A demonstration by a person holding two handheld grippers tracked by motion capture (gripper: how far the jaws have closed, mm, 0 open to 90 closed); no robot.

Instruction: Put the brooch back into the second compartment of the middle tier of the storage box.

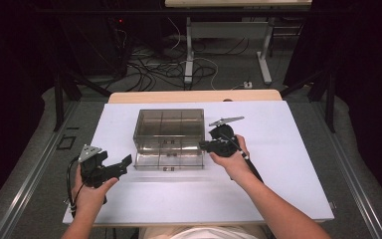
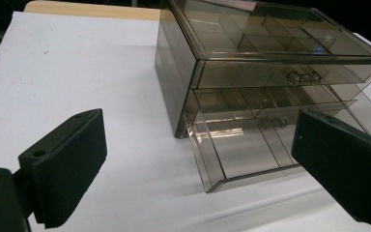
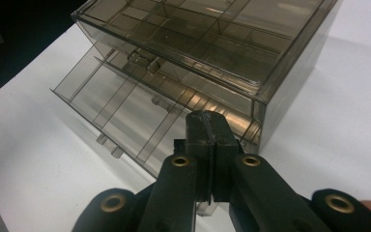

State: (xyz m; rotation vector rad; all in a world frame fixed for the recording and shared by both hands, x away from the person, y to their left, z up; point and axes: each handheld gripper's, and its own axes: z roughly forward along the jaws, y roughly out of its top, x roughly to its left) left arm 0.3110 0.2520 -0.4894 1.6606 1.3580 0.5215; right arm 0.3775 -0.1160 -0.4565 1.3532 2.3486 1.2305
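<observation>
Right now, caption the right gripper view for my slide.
Shut right gripper at the corner of a smoky clear drawer box with its bottom drawer pulled out.

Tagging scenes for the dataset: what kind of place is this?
Probably a lab recording bay: a white table with one drawer box, dark curtains around it, loose cables on the floor beyond.

Dark room (maybe curtained), cabled floor [image 1: 179, 69].
</observation>
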